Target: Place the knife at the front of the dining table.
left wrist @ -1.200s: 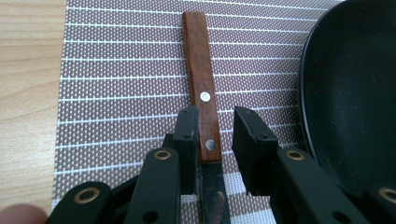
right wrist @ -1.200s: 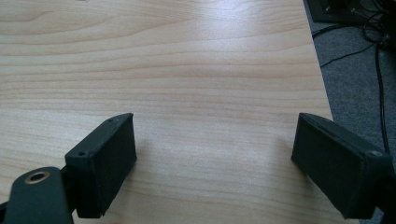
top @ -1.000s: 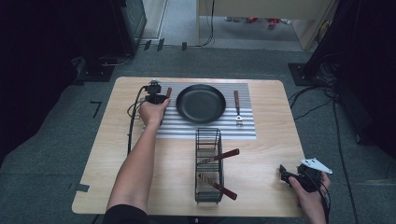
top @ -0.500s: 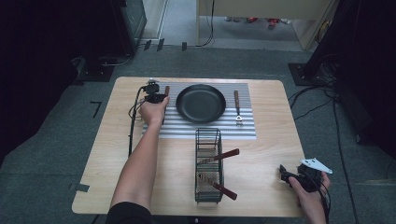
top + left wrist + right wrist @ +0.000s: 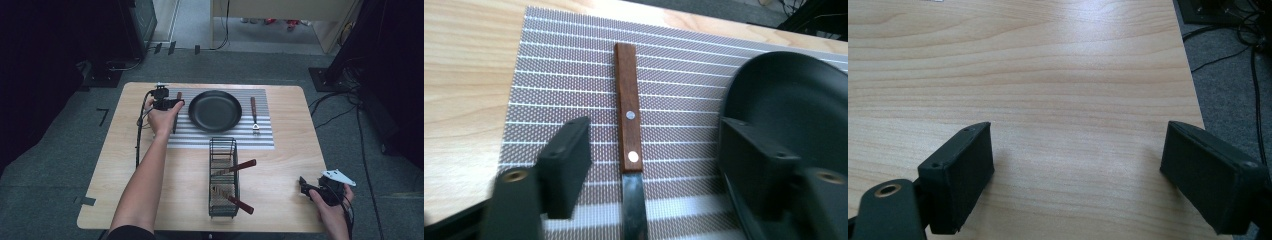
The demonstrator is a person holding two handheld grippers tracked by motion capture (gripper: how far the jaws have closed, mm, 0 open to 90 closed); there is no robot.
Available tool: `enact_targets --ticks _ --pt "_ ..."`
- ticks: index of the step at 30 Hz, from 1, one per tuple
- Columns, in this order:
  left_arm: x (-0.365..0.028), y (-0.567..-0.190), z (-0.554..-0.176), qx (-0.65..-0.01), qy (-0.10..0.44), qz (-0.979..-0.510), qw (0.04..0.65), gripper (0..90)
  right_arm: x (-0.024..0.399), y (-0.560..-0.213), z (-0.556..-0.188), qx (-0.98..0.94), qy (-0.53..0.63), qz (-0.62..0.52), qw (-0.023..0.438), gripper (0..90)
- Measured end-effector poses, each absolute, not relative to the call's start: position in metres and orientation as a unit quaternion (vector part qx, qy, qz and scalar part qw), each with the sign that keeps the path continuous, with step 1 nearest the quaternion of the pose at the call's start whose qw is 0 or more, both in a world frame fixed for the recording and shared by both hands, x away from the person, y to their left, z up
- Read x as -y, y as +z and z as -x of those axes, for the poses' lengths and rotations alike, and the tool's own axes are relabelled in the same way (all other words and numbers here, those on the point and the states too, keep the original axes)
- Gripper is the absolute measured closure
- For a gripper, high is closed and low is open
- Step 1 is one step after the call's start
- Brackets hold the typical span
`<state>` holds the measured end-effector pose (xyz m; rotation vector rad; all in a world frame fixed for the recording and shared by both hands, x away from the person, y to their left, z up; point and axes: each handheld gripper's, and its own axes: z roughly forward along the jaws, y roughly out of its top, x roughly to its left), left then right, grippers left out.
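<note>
Your left hand (image 5: 161, 117) covers most of the knife (image 5: 630, 145) from above; its blade runs off the bottom edge in the left gripper view. The pan (image 5: 794, 105) is cropped at right. Utensils in the wire basket (image 5: 223, 176) stay too small to identify.

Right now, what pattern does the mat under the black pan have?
The woven grey placemat has thin white stripes, clearest in the left gripper view.

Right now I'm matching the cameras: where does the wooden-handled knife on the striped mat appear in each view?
High view: knife left of the black pan, mostly behind the left hand-held gripper.
Left gripper view: knife centre, between open jaws.
Right gripper view: bare table, no knife.
Shared landmark: striped mat.
</note>
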<state>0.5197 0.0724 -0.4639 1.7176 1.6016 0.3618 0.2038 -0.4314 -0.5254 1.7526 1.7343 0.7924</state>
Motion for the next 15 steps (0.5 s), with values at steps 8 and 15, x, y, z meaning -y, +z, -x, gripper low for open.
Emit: enact_targets --ticks 8,15 --pt "-0.081 -0.432 -0.484 -0.59 0.155 -0.68 0.407 1.4 0.431 -0.525 -0.204 -0.644 0.294 -0.652 0.273 13.1" --pt "-0.1 -0.416 -0.442 -0.566 0.158 -0.675 0.446 0.0 0.431 -0.525 -0.204 -0.644 0.293 -0.652 0.273 13.2"
